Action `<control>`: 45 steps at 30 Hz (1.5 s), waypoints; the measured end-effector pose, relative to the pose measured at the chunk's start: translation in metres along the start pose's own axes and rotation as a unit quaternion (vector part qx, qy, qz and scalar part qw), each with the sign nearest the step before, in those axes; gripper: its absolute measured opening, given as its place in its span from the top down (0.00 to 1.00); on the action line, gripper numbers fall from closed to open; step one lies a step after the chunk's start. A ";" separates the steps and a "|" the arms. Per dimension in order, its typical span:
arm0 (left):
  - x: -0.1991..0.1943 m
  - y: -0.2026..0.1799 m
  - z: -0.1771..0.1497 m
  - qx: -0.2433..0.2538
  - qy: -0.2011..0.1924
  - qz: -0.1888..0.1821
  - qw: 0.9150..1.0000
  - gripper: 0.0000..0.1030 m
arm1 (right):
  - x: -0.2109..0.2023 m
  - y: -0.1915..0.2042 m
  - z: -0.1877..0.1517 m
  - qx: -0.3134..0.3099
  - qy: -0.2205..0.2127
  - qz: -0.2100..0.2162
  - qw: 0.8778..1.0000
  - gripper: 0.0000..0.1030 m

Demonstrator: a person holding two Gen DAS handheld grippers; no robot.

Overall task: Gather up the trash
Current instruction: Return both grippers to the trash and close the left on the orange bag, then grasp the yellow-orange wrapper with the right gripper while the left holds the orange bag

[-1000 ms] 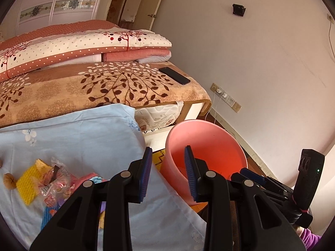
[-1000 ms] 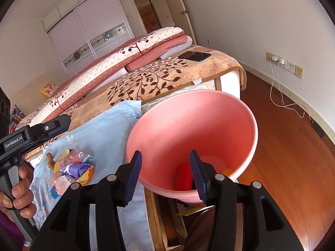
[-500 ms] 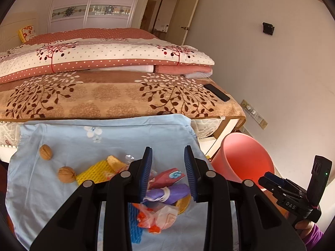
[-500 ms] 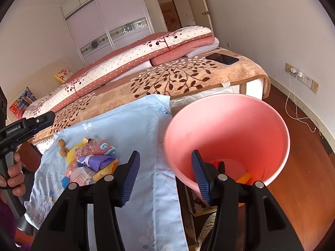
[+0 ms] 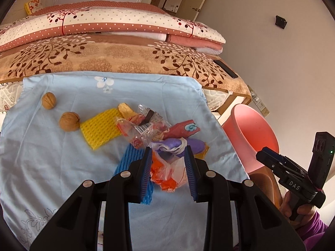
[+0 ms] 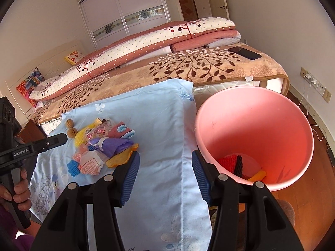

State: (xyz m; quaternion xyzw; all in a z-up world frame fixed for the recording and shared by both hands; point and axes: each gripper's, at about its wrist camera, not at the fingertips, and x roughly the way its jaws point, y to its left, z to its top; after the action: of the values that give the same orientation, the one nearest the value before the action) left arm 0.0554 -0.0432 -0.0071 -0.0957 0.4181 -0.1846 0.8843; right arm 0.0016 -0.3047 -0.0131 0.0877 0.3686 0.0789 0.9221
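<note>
Left wrist view | trash pile point(image 5: 155, 138) on blue cloth point(image 5: 62, 167), left of one pink bin point(image 5: 251, 138) | two walnuts point(image 5: 69, 121) beside pile | left gripper point(image 5: 168, 167) open above wrappers | right gripper point(image 6: 165, 167) empty, jaws just been opening.

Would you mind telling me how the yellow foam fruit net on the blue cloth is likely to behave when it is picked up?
The yellow foam fruit net looks like open mesh foam, so it is probably very light and squashes under pressure. It lies flat and limp, so it would likely flop. Its textured weave should not slip much.
</note>
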 end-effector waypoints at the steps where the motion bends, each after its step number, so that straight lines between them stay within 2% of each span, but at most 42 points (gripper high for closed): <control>1: 0.004 0.000 -0.002 0.000 0.006 0.000 1.000 0.69 | 0.001 0.002 -0.001 -0.003 0.002 0.001 1.000 0.48; 11: 0.036 0.001 -0.017 0.009 0.053 0.003 0.999 0.69 | 0.012 0.010 -0.005 -0.014 0.021 0.004 1.000 0.47; 17: 0.030 -0.004 -0.025 0.033 0.039 -0.009 0.999 0.70 | 0.019 0.015 -0.005 -0.020 0.032 0.007 0.999 0.47; 18: 0.029 -0.004 -0.026 0.035 0.036 -0.012 0.999 0.74 | 0.020 0.017 -0.005 -0.022 0.034 0.008 0.999 0.47; 24: 0.009 -0.003 -0.026 0.048 0.007 -0.029 0.998 0.77 | 0.029 0.031 -0.004 -0.041 0.043 0.017 0.998 0.47; 26: 0.000 -0.002 -0.026 0.051 -0.003 -0.029 0.998 0.80 | 0.034 0.035 -0.003 -0.044 0.048 0.022 0.998 0.47; 32: -0.025 0.018 -0.024 0.025 -0.039 -0.028 0.999 0.81 | 0.053 0.048 -0.001 -0.039 0.069 0.048 0.996 0.47; 36: -0.033 0.029 -0.023 0.011 -0.049 -0.022 0.998 0.81 | 0.073 0.055 0.001 -0.034 0.091 0.056 0.994 0.47; 38: -0.035 0.033 -0.023 0.007 -0.051 -0.023 0.998 0.81 | 0.082 0.059 0.001 -0.031 0.100 0.056 0.993 0.49; 43: -0.034 0.039 -0.024 -0.001 -0.051 -0.027 0.998 0.81 | 0.104 0.063 0.003 -0.030 0.125 0.042 0.991 0.65; 45: -0.032 0.040 -0.025 -0.002 -0.049 -0.029 0.998 0.81 | 0.111 0.065 0.002 -0.032 0.132 0.036 0.990 0.66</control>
State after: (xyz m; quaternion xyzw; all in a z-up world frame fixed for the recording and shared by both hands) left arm 0.0274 0.0065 -0.0128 -0.1183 0.3717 -0.2045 0.8978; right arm 0.0775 -0.2187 -0.0712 0.0605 0.4806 0.1347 0.8644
